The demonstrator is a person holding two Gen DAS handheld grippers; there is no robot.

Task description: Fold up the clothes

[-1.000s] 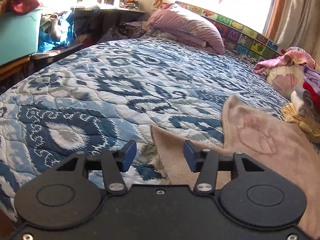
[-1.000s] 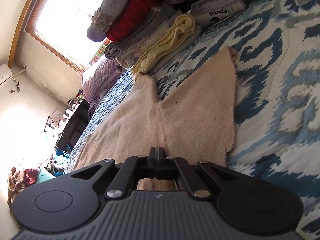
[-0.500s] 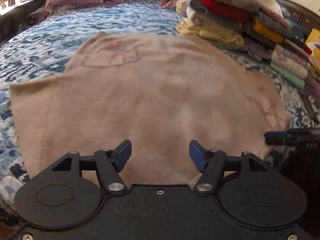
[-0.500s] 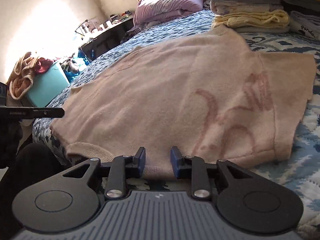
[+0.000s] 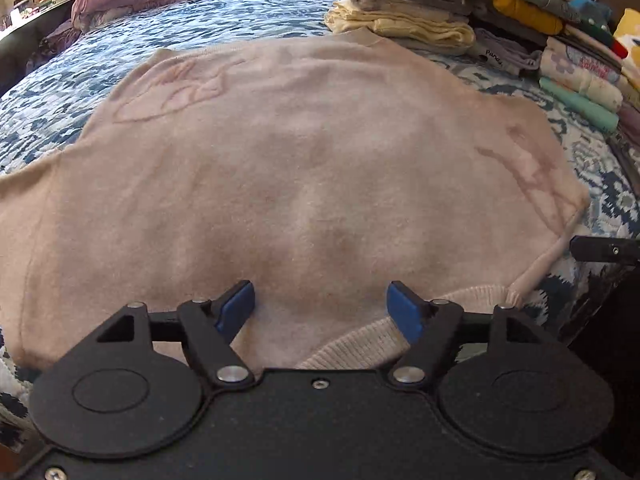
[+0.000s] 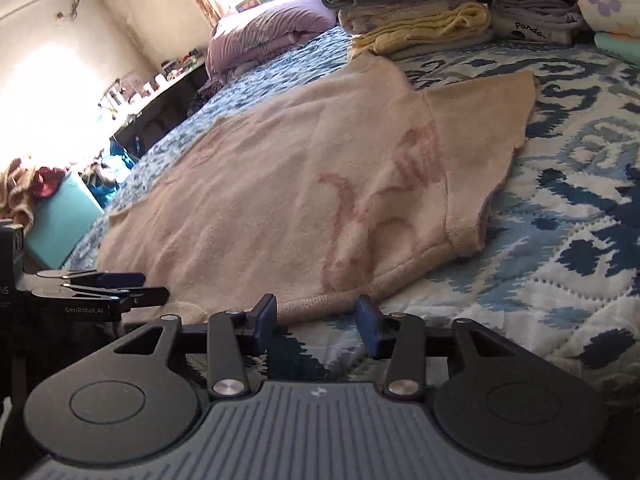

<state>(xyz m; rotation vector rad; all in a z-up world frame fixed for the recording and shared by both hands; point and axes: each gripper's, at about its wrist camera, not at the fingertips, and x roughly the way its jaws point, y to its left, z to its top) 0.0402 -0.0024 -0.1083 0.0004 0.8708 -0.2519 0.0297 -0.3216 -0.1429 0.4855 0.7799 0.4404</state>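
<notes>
A beige-pink sweater (image 5: pixel 312 168) with a faint pink drawing lies spread flat on the blue patterned quilt (image 5: pixel 224 12). My left gripper (image 5: pixel 320 306) hovers over its near edge, blue pads wide apart and still opening; the ribbed hem (image 5: pixel 360 346) curls by the right pad, untouched by either pad. My right gripper (image 6: pixel 317 320) sits low at the sweater's (image 6: pixel 304 184) near corner, jaws opening, with only quilt between the pads and the knit edge just ahead. Each gripper shows in the other's view: the right gripper (image 5: pixel 600 250), the left gripper (image 6: pixel 104 292).
Stacks of folded clothes (image 5: pixel 440 4) line the far right of the bed, close to the sweater's far edge (image 6: pixel 420 28). A purple pillow (image 6: pixel 268 32) lies at the head. A teal box (image 6: pixel 60 224) and a cluttered desk (image 6: pixel 160 92) stand beside the bed.
My left gripper swung from bare quilt to above the sweater and its jaws widened. My right gripper, shut a second ago, rolled level, opened, and now sits at the sweater's near edge.
</notes>
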